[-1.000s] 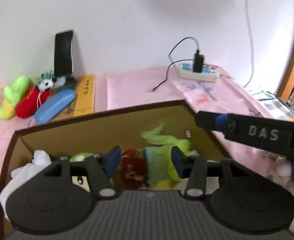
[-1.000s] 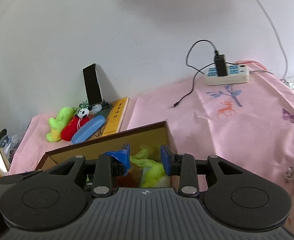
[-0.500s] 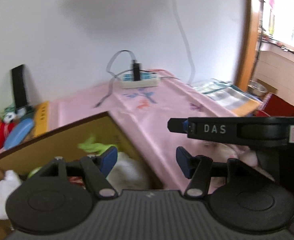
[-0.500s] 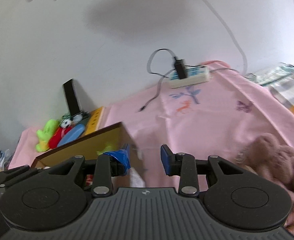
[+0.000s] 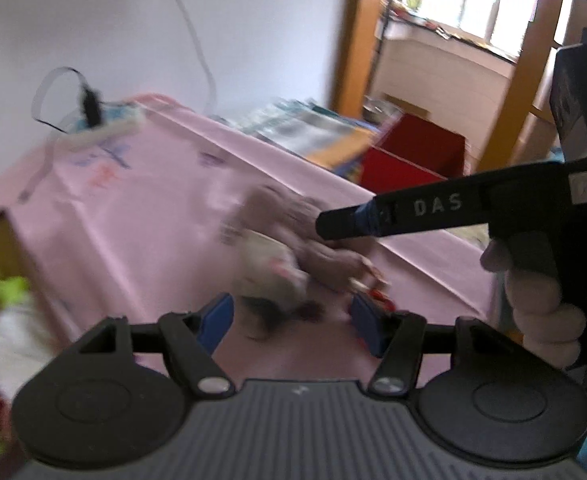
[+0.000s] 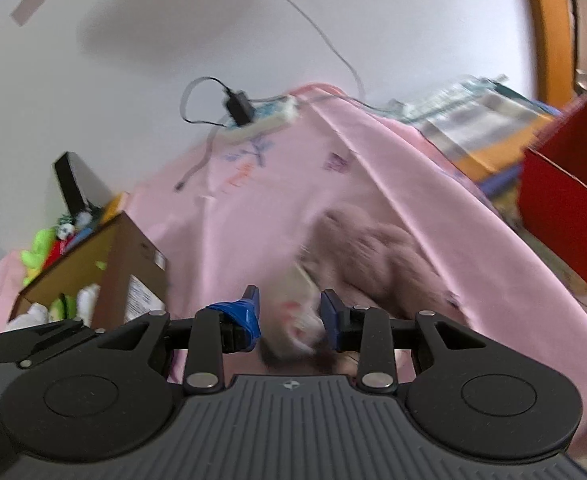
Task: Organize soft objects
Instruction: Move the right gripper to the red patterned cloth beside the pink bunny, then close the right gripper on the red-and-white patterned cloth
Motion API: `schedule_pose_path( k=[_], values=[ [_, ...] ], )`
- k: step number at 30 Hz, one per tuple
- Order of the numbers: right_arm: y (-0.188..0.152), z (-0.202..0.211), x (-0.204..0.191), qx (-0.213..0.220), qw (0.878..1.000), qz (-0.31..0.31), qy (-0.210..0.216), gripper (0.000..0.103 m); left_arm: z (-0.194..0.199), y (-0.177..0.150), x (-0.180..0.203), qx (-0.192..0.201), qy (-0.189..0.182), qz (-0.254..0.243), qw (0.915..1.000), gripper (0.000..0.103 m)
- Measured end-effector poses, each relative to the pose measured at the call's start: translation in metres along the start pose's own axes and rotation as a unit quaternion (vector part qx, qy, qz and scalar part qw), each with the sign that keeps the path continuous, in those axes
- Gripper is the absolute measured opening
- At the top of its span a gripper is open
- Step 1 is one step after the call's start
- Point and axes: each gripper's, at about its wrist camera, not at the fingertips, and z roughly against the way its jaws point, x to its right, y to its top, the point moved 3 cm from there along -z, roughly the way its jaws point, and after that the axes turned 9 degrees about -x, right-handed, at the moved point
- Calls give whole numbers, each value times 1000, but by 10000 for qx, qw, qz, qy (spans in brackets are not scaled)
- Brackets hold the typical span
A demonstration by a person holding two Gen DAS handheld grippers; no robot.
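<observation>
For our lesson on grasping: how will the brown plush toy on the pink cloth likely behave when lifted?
The brown plush toy looks fuzzy and lumpy, so probably soft, with limbs that sag. It likely compresses between the open right gripper fingers. Probably light; unlikely to roll.

Both grippers point forward with fingers spread apart: left gripper [image 5: 291,322] wide, right gripper [image 6: 289,314] seemingly narrower, though blurred.

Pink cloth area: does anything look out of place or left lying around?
Yes. A brown plush and a whitish plush lie loose on the pink cloth, outside the cardboard box that already holds other soft toys. Both views are motion-blurred, so finer detail cannot be told.
</observation>
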Motion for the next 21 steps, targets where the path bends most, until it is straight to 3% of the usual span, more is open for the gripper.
schedule_pose_path(
  k=[6, 11, 21],
  values=[
    [-22, 1, 26, -467, 9988, -140, 31, 17, -38, 2, 25, -426, -439, -147, 9980, 61],
    [-29, -7, 40, -719, 9969, -293, 88, 17, -64, -1, 45, -699, -557, -299, 9955, 62],
    [-34, -23, 60, -1003, 9900, -838, 534, 17, -98, 3, 56, -845, -326, -259, 9956, 58]
  ],
)
